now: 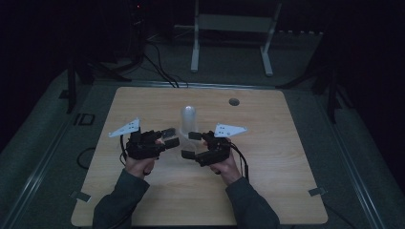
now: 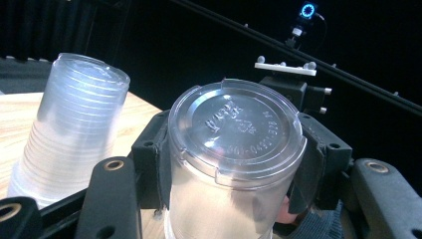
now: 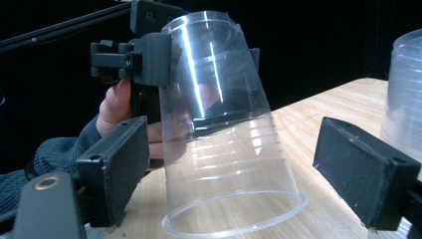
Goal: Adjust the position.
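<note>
A single clear plastic cup (image 3: pixel 219 129) hangs upside down and slightly tilted, its rim just above the wooden table (image 1: pixel 267 157). My left gripper (image 3: pixel 199 55) is shut on it near its closed base (image 2: pixel 236 129). My right gripper (image 3: pixel 239 169) faces the left one with its jaws wide on either side of the cup's lower part, and the pads (image 3: pixel 366 172) are clear of the wall. In the high view the left gripper (image 1: pixel 169 137) and right gripper (image 1: pixel 190 144) meet mid-table. A tall stack of clear cups (image 1: pixel 188 119) stands upside down just behind them.
The stack of cups (image 2: pixel 74 129) stands close beside the held cup, on its left in the left gripper view. A round cable hole (image 1: pixel 234 101) sits in the table's far part. A white frame (image 1: pixel 231 28) and cables lie on the floor beyond the table.
</note>
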Available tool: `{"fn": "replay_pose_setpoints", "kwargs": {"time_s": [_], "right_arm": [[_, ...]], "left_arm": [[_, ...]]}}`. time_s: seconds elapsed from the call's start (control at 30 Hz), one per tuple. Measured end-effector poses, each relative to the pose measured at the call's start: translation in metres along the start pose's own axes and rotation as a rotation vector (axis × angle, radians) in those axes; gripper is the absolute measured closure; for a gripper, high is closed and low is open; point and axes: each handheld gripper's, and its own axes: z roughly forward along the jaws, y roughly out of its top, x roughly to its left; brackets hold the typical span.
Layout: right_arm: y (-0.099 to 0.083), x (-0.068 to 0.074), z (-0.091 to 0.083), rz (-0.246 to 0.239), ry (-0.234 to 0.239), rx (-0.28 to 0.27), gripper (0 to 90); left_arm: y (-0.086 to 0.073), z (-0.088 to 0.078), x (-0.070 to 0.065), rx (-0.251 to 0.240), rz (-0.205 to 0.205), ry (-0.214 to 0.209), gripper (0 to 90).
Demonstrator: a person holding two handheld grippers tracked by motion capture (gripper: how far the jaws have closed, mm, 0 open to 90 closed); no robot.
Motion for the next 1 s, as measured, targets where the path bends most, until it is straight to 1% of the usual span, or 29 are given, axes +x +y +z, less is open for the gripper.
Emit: {"fn": "replay_pose_setpoints", "kwargs": {"time_s": [0.17,0.43,0.8,1.0], "right_arm": [[-0.002,0.0,0.003,0.003,0.015,0.013,14.5],[-0.004,0.001,0.006,0.003,0.022,0.032,16.9],[-0.004,0.001,0.009,-0.019,0.012,0.057,21.3],[-0.003,0.003,0.011,-0.037,0.004,0.091,23.6]], "left_arm": [[0.0,0.0,-0.001,-0.005,-0.003,-0.006,41.0],[0.0,0.001,-0.001,-0.006,-0.01,-0.009,41.1],[-0.001,0.002,0.0,-0.001,-0.014,-0.007,41.1],[0.0,0.002,0.0,0.0,-0.014,-0.009,41.1]]}}
